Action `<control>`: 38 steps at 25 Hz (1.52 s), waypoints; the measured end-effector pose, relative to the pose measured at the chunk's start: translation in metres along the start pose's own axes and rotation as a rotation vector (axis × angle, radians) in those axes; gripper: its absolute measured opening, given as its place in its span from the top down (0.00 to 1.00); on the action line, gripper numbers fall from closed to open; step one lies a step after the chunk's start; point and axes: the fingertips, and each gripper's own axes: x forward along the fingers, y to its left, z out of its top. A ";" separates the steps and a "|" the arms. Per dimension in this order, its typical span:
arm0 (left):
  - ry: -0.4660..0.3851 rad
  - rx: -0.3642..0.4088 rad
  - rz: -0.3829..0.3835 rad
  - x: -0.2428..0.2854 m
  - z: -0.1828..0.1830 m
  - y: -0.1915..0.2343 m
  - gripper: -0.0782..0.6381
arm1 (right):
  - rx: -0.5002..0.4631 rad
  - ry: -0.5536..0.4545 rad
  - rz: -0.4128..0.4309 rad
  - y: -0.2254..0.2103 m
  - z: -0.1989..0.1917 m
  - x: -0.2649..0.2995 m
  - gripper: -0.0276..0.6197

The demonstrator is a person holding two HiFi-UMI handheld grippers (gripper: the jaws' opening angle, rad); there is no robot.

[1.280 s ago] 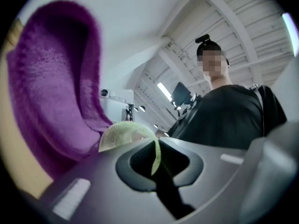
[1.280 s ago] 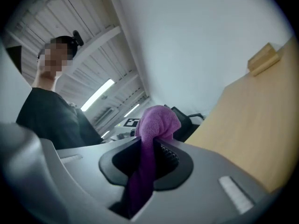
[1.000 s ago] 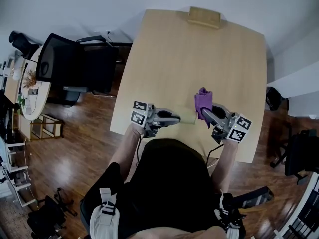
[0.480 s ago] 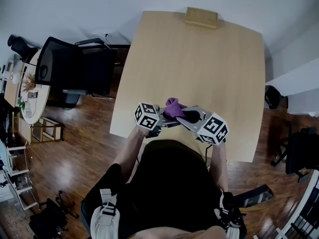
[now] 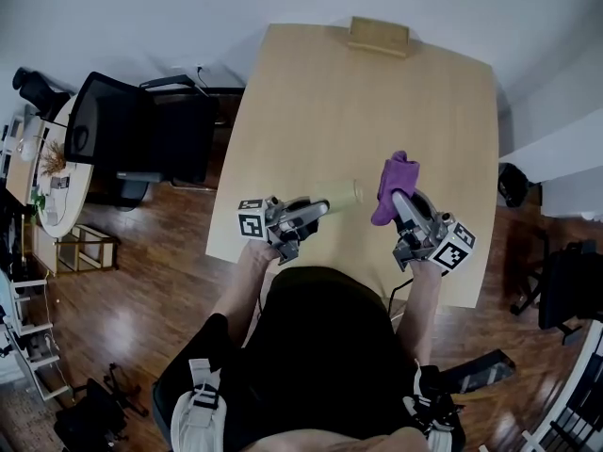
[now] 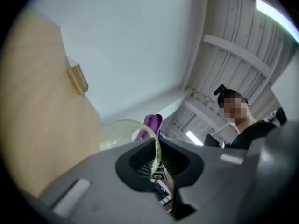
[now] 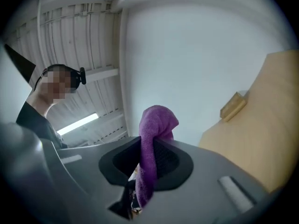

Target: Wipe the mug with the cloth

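Left gripper: the left gripper (image 5: 318,209) has its jaws clenched on the mug's thin wall, and they have just been closing a touch tighter on it, with the rim running right between the pads.
Mug: the pale green see-through mug (image 5: 341,197) is held out from the left jaws on its side over the table's near edge. Its free end points across at the cloth.
Right gripper: the right gripper (image 5: 399,205) is clamped on the cloth. The jaws pinch a fold, and the bunched top pokes out beyond the tips.
Cloth: the purple cloth (image 5: 392,185) stands up out of the right jaws over the near edge, toward the right side. A tail hangs down between the jaws on the person's side.
Mug and cloth: they are side by side and close, and the head view shows a sliver of table between them, so they are not touching.
Table: the light wooden table (image 5: 377,111) shows a bare top beyond the grippers.
Far edge: a small wooden block (image 5: 379,35) sits at the middle of it.
Off the table: a black office chair (image 5: 132,125) stands on the wood floor by the left edge.
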 end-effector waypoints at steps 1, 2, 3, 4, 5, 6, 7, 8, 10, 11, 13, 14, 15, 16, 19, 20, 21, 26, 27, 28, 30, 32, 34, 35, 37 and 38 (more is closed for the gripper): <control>0.001 0.004 -0.012 0.002 0.001 -0.003 0.83 | -0.004 0.015 0.014 0.004 -0.004 0.004 0.86; 0.002 0.007 -0.026 0.004 0.002 -0.006 0.83 | -0.007 0.036 0.024 0.007 -0.011 0.009 0.86; 0.002 0.010 -0.042 0.007 0.002 -0.010 0.83 | -0.010 0.063 0.029 0.009 -0.019 0.014 0.86; 0.003 0.013 -0.060 0.009 0.002 -0.014 0.83 | -0.008 0.091 0.029 0.010 -0.028 0.020 0.86; 0.004 0.015 -0.077 0.012 0.003 -0.018 0.83 | -0.001 0.111 0.025 0.010 -0.036 0.025 0.86; 0.005 0.018 -0.090 0.013 0.003 -0.021 0.83 | 0.015 0.118 0.021 0.008 -0.042 0.028 0.86; 0.006 0.020 -0.093 0.013 0.004 -0.022 0.82 | 0.036 0.116 0.017 0.004 -0.047 0.030 0.86; 0.008 0.022 -0.086 0.012 0.003 -0.021 0.82 | 0.058 0.115 0.006 -0.003 -0.051 0.030 0.86; 0.015 0.019 -0.053 0.009 0.000 -0.013 0.82 | 0.093 0.141 -0.073 -0.027 -0.065 0.026 0.86; 0.015 0.016 -0.034 0.006 -0.002 -0.008 0.82 | 0.111 0.165 -0.147 -0.044 -0.074 0.021 0.86; 0.009 0.010 -0.001 0.001 -0.006 0.001 0.83 | 0.159 0.193 -0.295 -0.076 -0.092 0.002 0.86; 0.012 0.013 0.024 -0.002 -0.008 0.008 0.84 | 0.190 0.184 -0.340 -0.086 -0.097 -0.008 0.86; 0.025 0.023 0.060 -0.005 -0.010 0.016 0.83 | 0.223 0.162 -0.362 -0.092 -0.099 -0.016 0.86; 0.041 0.034 0.103 -0.008 -0.010 0.027 0.83 | 0.249 0.139 -0.372 -0.096 -0.098 -0.021 0.86; 0.065 0.052 0.220 -0.016 -0.004 0.063 0.83 | 0.269 0.092 -0.395 -0.106 -0.088 -0.032 0.86; 0.070 0.060 0.257 -0.018 -0.002 0.074 0.83 | 0.278 0.073 -0.395 -0.108 -0.085 -0.035 0.86; 0.082 0.073 0.294 -0.019 0.000 0.085 0.83 | 0.287 0.057 -0.397 -0.110 -0.083 -0.038 0.86; 0.210 0.176 0.431 -0.019 0.004 0.144 0.83 | 0.312 0.021 -0.427 -0.117 -0.077 -0.048 0.86; 0.255 0.205 0.460 -0.015 0.005 0.153 0.83 | 0.325 0.011 -0.432 -0.119 -0.077 -0.050 0.86; 0.306 0.238 0.488 -0.011 0.007 0.162 0.83 | 0.339 -0.002 -0.434 -0.121 -0.077 -0.052 0.86; 0.424 0.310 0.543 -0.001 0.010 0.181 0.83 | 0.379 -0.043 -0.432 -0.126 -0.075 -0.055 0.86; 0.580 0.389 0.599 0.008 0.009 0.202 0.83 | 0.416 -0.081 -0.433 -0.133 -0.073 -0.058 0.86; 0.788 0.476 0.645 0.013 0.002 0.222 0.83 | 0.423 -0.096 -0.431 -0.137 -0.072 -0.060 0.86; 0.902 0.520 0.655 0.014 -0.005 0.233 0.83 | 0.428 -0.100 -0.435 -0.138 -0.072 -0.061 0.86; 1.104 0.604 0.655 0.014 -0.015 0.255 0.83 | 0.448 -0.113 -0.447 -0.141 -0.074 -0.063 0.86; 1.181 0.654 0.659 0.015 -0.017 0.266 0.83 | 0.463 -0.123 -0.452 -0.142 -0.075 -0.064 0.86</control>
